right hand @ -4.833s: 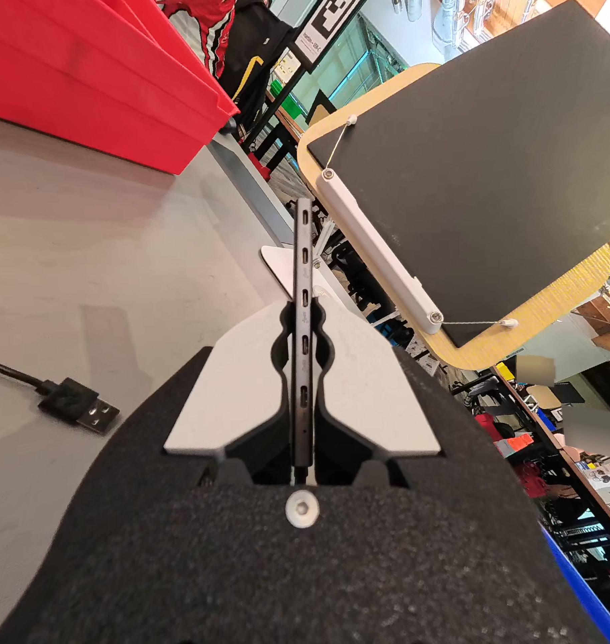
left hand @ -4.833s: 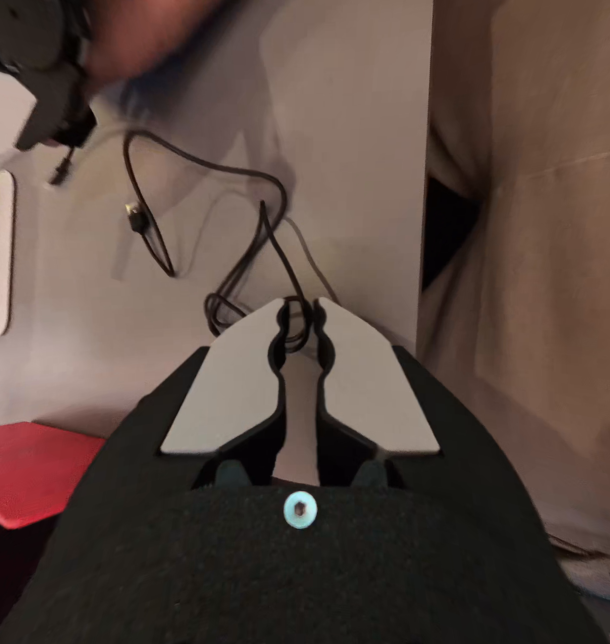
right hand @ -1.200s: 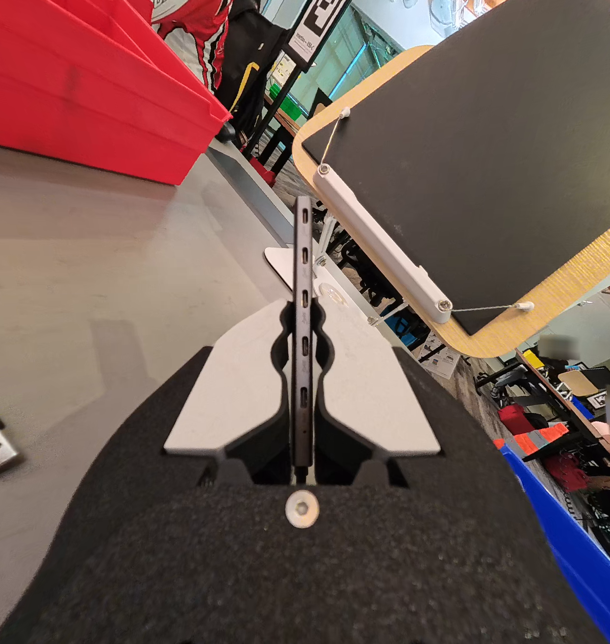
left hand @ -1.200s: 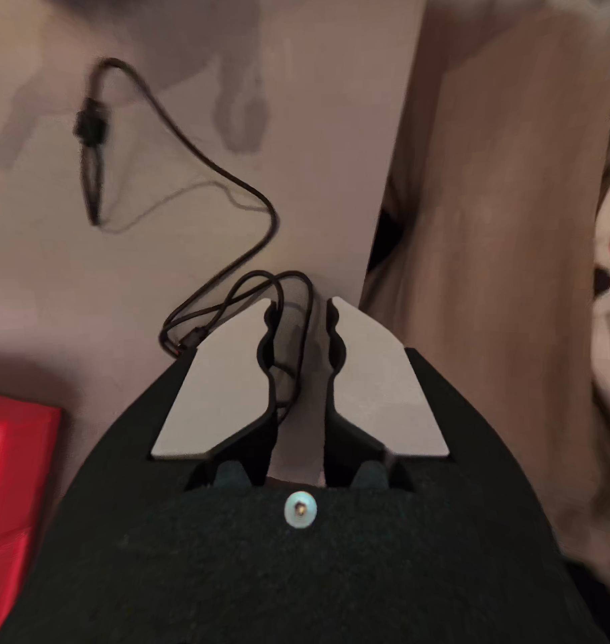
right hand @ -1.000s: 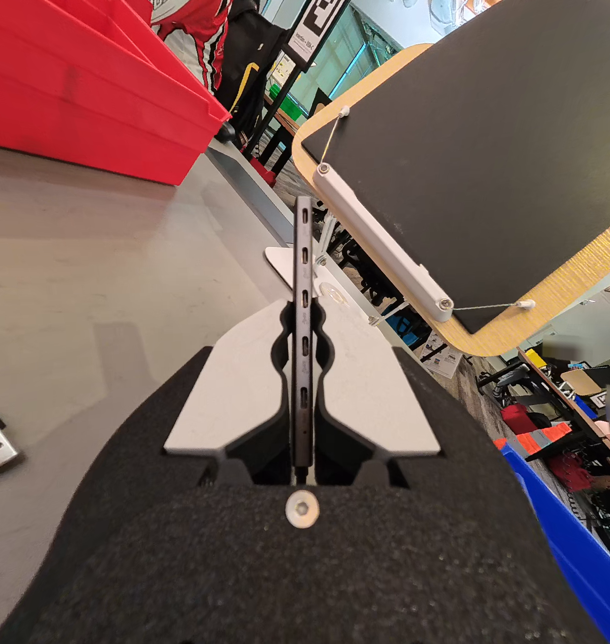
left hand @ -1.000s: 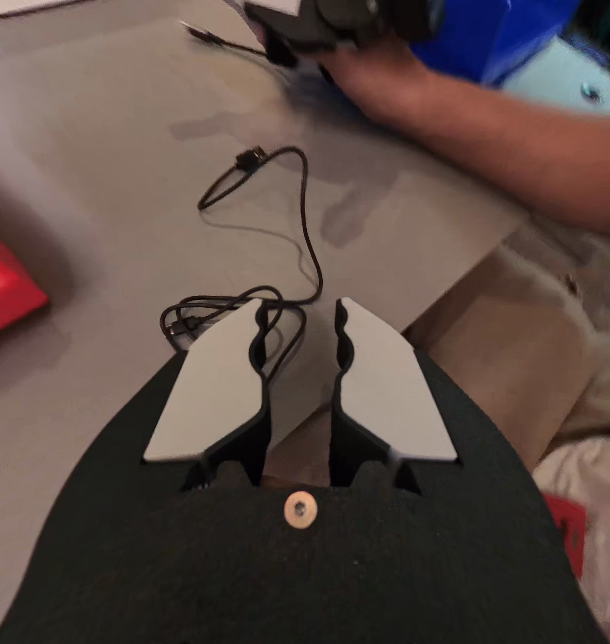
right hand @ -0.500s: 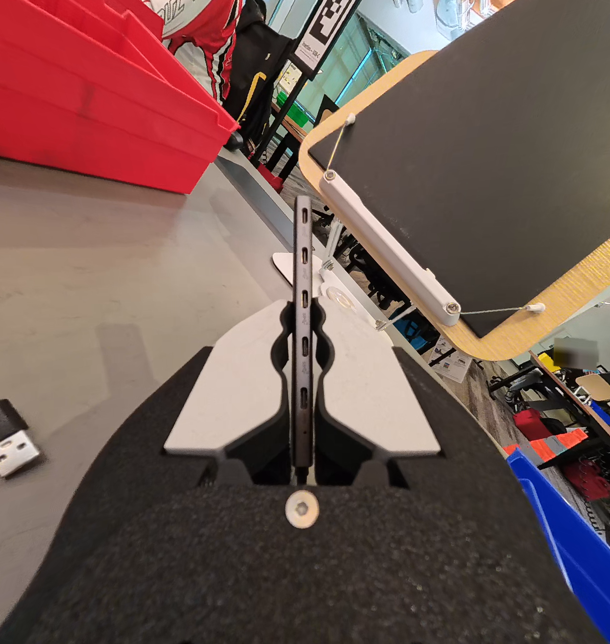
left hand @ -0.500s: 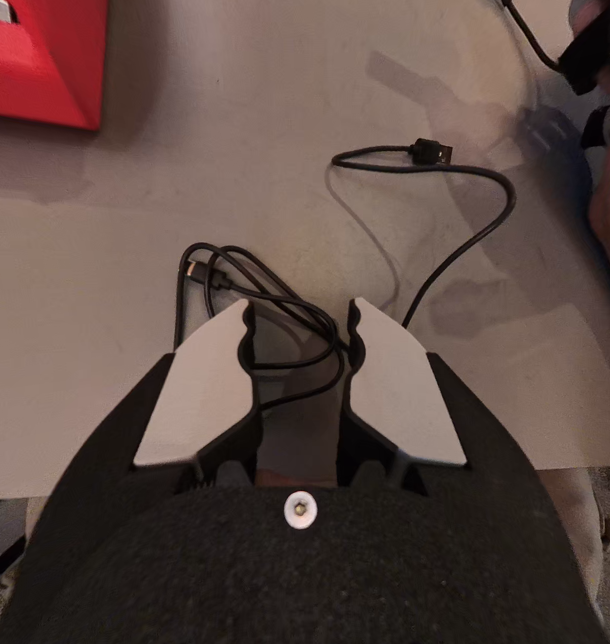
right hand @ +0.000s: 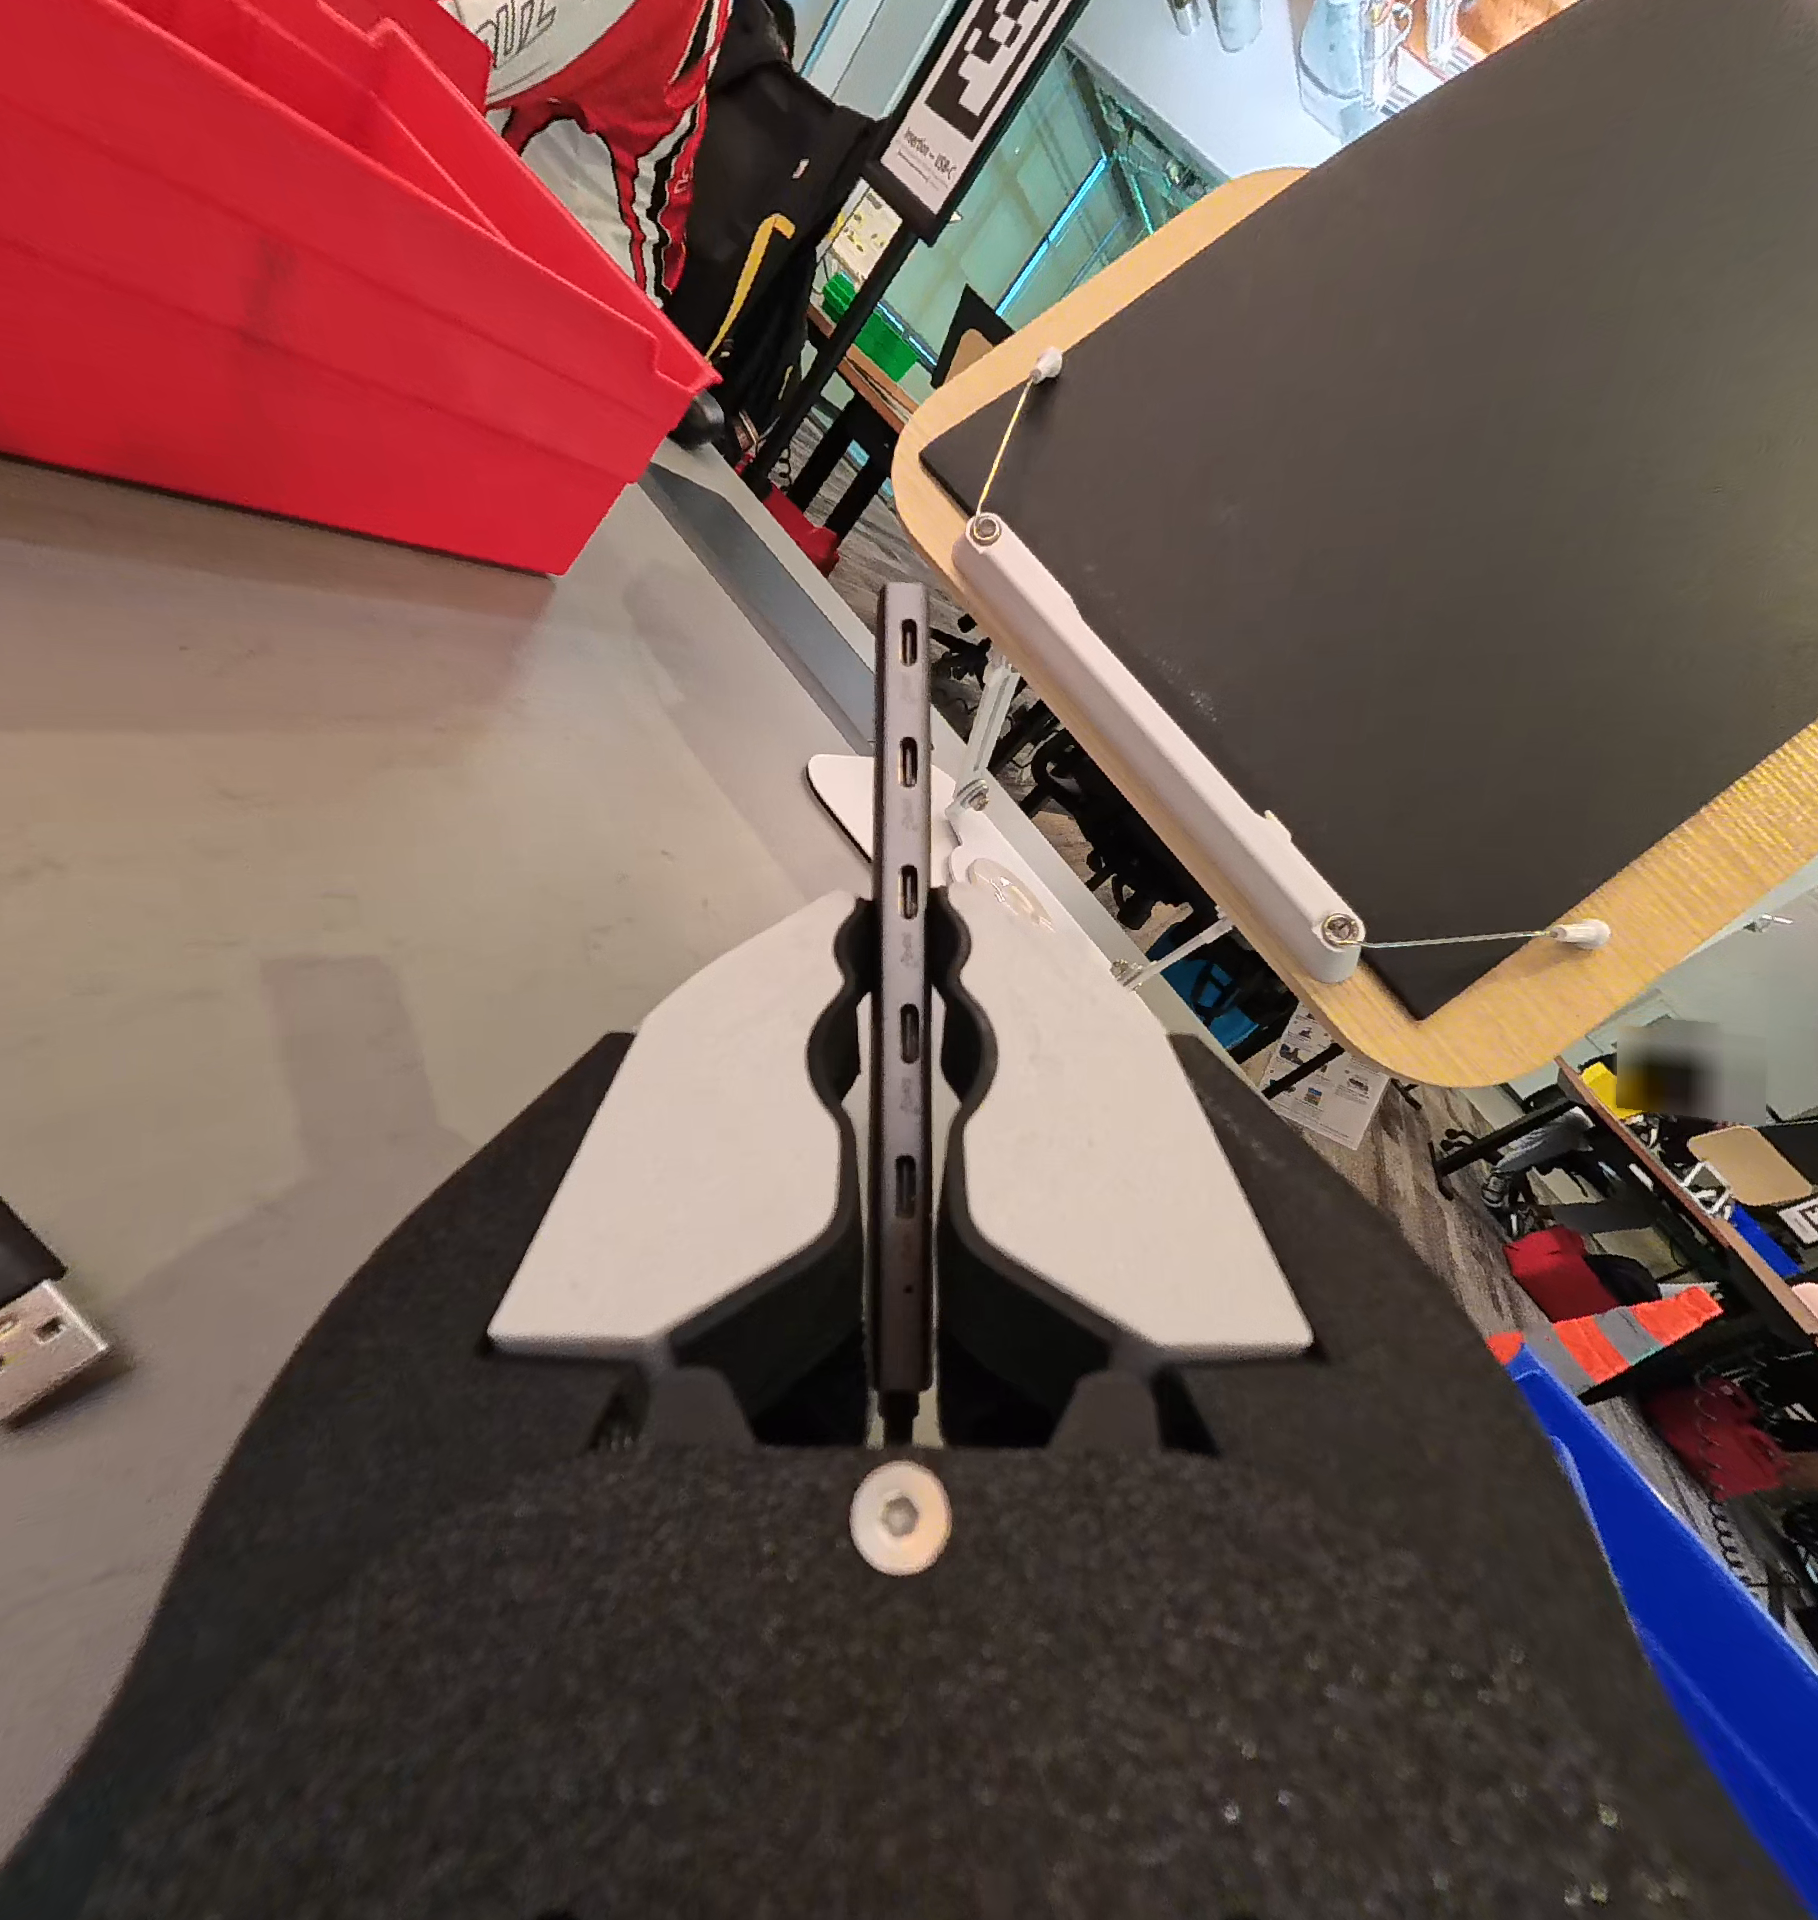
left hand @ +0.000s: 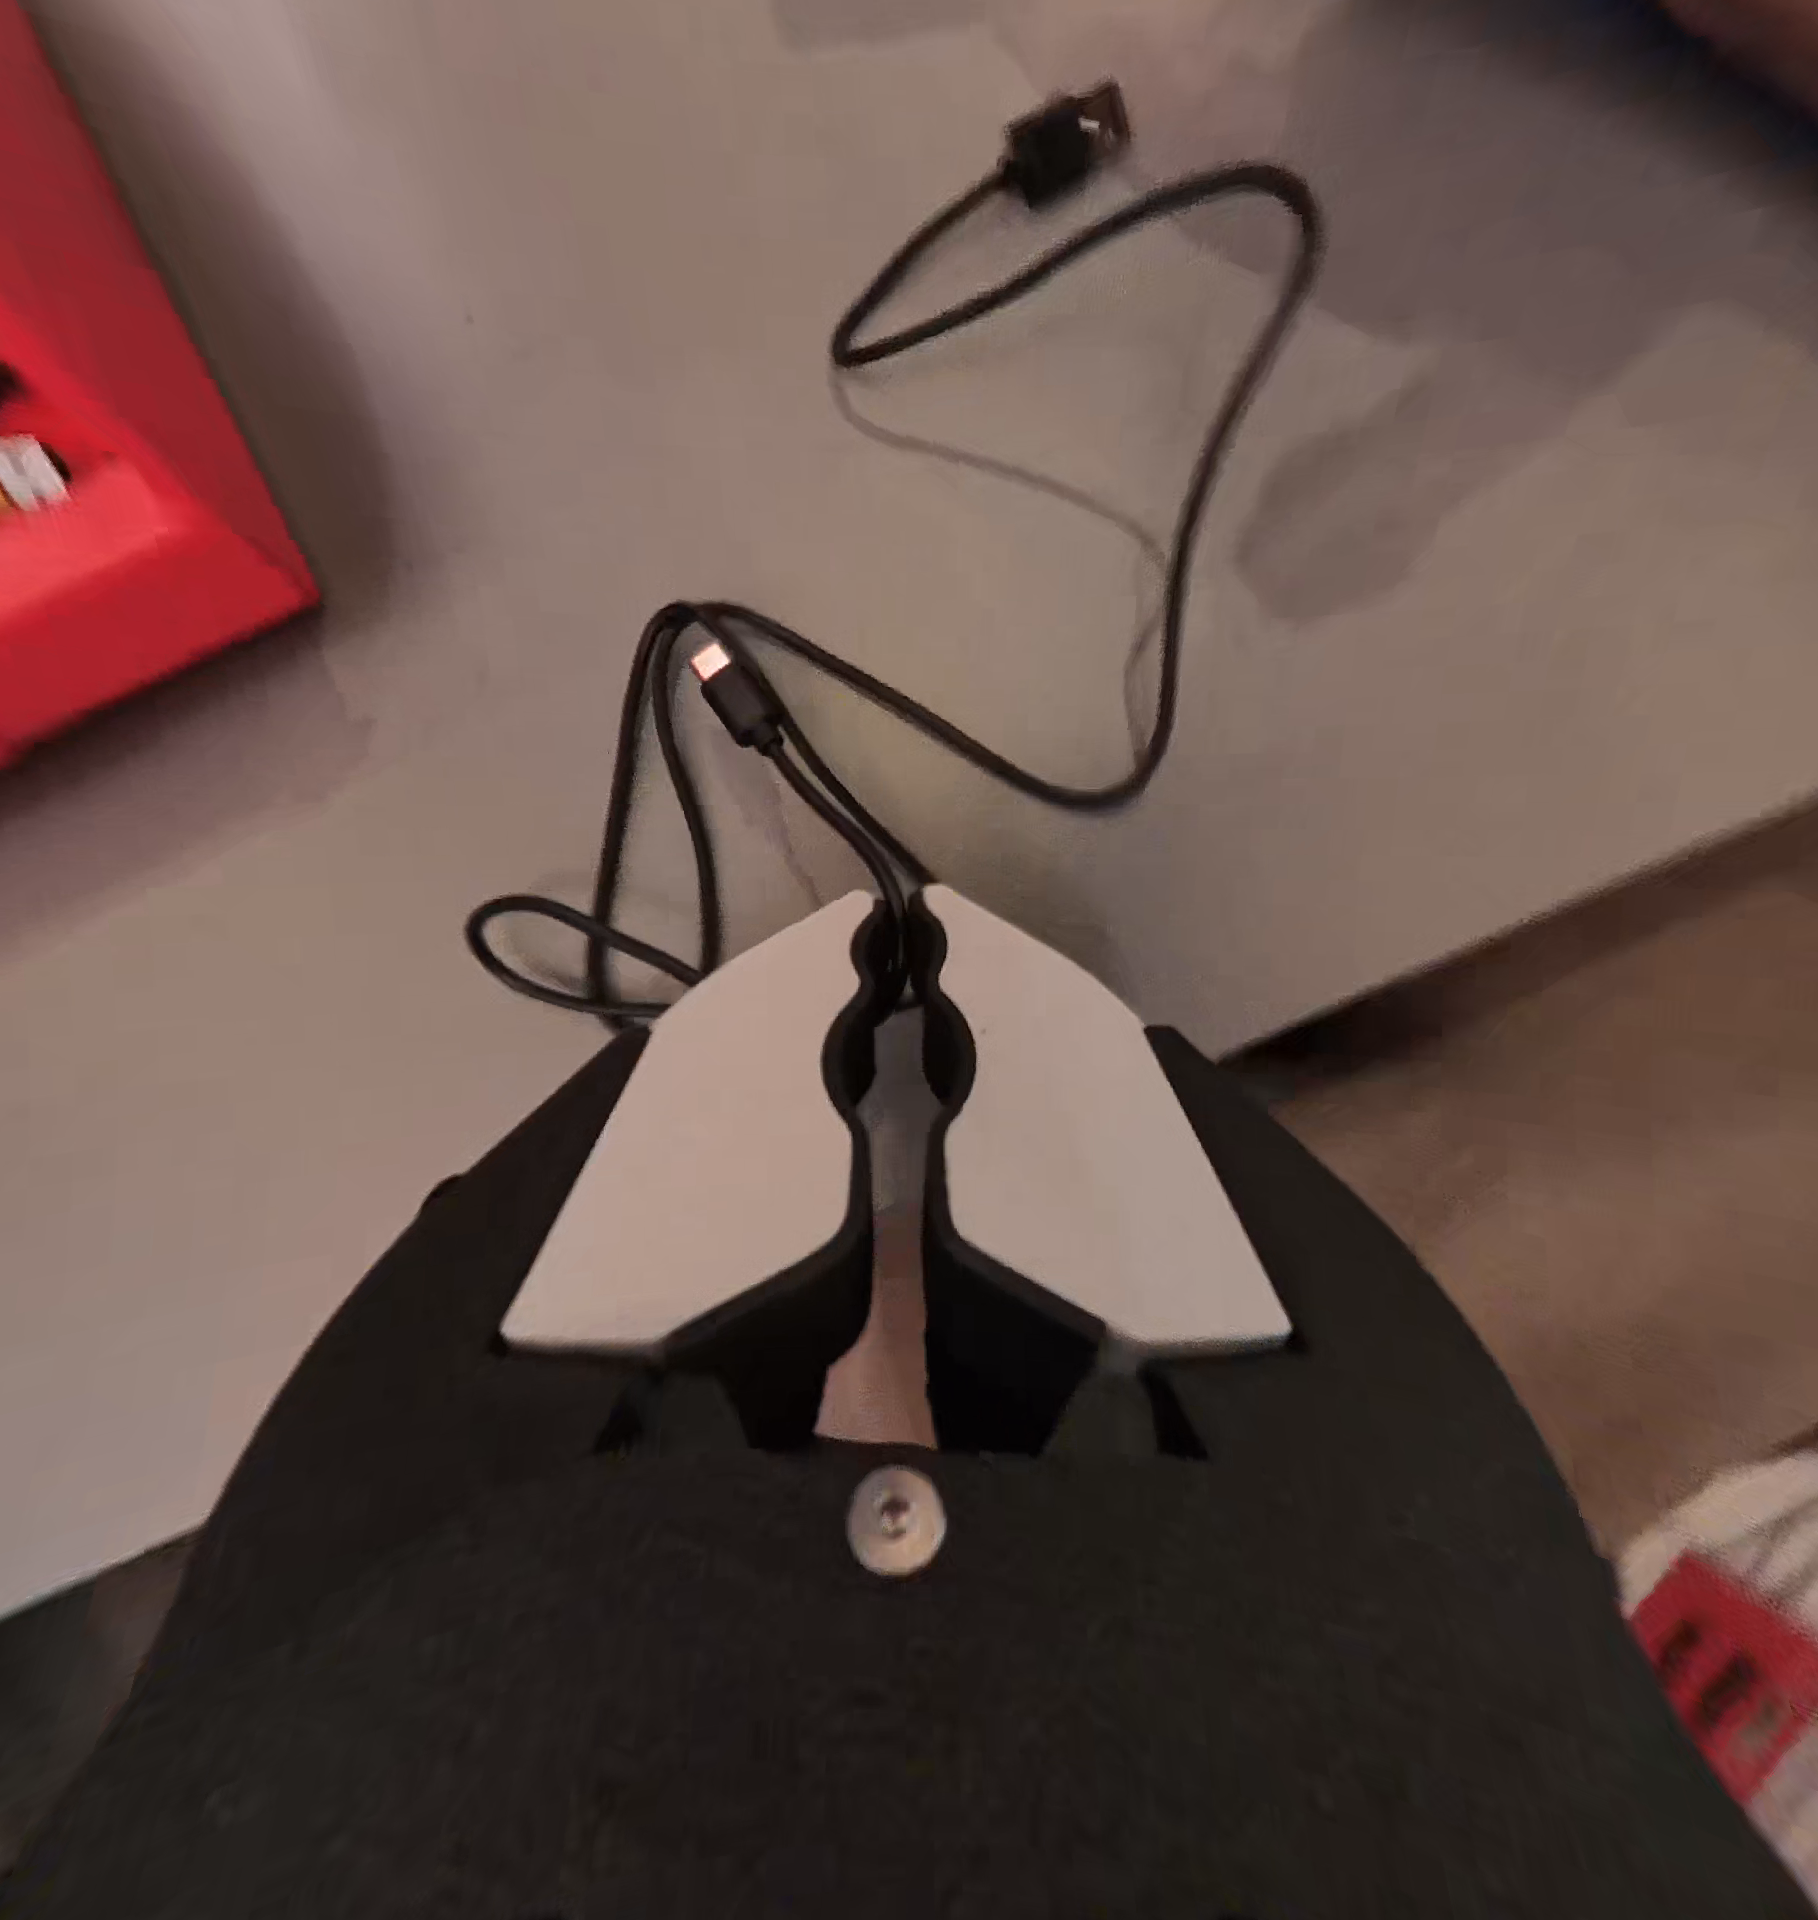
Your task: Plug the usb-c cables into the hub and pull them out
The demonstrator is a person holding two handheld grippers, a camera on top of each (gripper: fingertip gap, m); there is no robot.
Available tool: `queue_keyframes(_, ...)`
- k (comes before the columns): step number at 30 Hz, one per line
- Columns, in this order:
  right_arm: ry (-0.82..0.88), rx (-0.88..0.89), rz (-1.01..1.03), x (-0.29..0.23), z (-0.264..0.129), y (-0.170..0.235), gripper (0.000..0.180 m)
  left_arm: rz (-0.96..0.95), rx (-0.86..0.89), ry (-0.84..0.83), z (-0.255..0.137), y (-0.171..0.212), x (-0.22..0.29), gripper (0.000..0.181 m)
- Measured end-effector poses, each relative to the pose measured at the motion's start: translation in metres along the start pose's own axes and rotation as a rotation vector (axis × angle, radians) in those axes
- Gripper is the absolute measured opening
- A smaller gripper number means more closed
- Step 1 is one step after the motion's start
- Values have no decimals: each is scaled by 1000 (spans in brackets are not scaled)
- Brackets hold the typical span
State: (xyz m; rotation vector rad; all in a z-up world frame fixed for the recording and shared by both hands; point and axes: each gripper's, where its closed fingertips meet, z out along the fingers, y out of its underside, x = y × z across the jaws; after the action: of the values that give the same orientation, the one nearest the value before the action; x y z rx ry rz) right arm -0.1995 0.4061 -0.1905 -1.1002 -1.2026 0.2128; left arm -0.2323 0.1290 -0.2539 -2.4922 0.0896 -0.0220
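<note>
In the left wrist view a black cable (left hand: 998,774) lies in loops on the grey table (left hand: 261,935). Its small usb-c plug (left hand: 723,681) points away from me, and its larger usb-a plug (left hand: 1066,140) lies at the far end. My left gripper (left hand: 897,902) is shut on the cable just behind the usb-c plug. In the right wrist view my right gripper (right hand: 905,909) is shut on a slim dark grey hub (right hand: 903,935), held edge-up with its row of several ports facing the camera. The usb-a plug also shows in the right wrist view (right hand: 11,1309), at the left.
Red bins (right hand: 261,301) stand at the back left of the table; a red bin corner (left hand: 74,499) also shows in the left wrist view. A black board with a wooden rim (right hand: 1456,520) stands to the right. A blue bin (right hand: 1715,1621) sits low right. The table edge (left hand: 1507,894) runs close on the right. The grippers' ends are close to 30 cm from one another.
My left gripper has closed on the cable behind the usb-c plug; half a second ago it was open over the loops. The right gripper keeps holding the hub, almost still.
</note>
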Motion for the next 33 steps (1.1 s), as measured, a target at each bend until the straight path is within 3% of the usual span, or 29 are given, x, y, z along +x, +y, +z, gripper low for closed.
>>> queue_keyframes(5, 3, 2, -5, 0, -1, 0, 9, 339, -73, -92, -42, -4, -21, 2)
queue_keyframes(11, 31, 92, -116, 0, -6, -17, 9, 439, 88, 120, -67, -67, -11, 2)
queue_keyframes(15, 51, 118, -312, -8, -11, -27, 9, 617, 101, 120, -48, -115, -9, 2)
queue_keyframes(19, 59, 50, -428, -14, -8, -22, 9, 588, 105, 195, -16, -147, 3, 1)
queue_keyframes(25, 34, 38, -475, -25, -5, -24, 9, 532, 76, 139, 26, -154, -3, 1)
queue_keyframes(33, 21, 23, -526, -34, -1, -25, 9, 529, 96, 145, 32, -153, 0, 2)
